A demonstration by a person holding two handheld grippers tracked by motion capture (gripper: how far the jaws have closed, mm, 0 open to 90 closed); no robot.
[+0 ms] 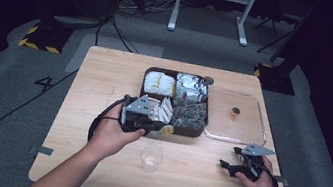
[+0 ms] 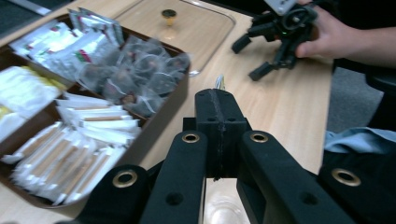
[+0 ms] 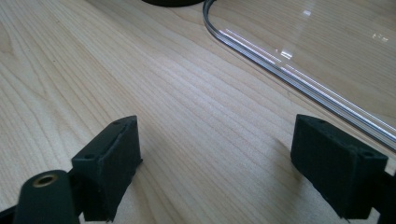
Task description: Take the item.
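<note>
Nearest, a clear cup (image 1: 151, 157) stands on the table (image 1: 92, 163) between the person's two hands, near the near edge; in the left gripper view its rim shows just below the jaws.

The left hand (image 1: 109, 137) holds the left gripper (image 1: 165, 129) just beyond the cup, over the near edge of the box (image 1: 194, 131). Its jaws are pressed together on a small packet (image 2: 219, 83), whose yellowish tip pokes out past them; what kind of packet it is I cannot tell.

At the right, the right hand (image 1: 261, 184) holds the right gripper (image 1: 227, 166) low over bare wood, near the table's right near corner. Its jaws stand wide apart with nothing between them.

Farther off, the dark box sits at mid-table, split into four compartments: white sticks (image 2: 74, 154) near left, dark clear-wrapped bags (image 2: 140, 77) near right, yellow-white packets (image 1: 158, 83) far left, silver packets (image 1: 190, 87) far right.

Just right of the box, touching or nearly touching it, a clear lid (image 1: 261, 119) lies flat on the table, with a small gold knob (image 1: 235, 112) at its middle.
</note>
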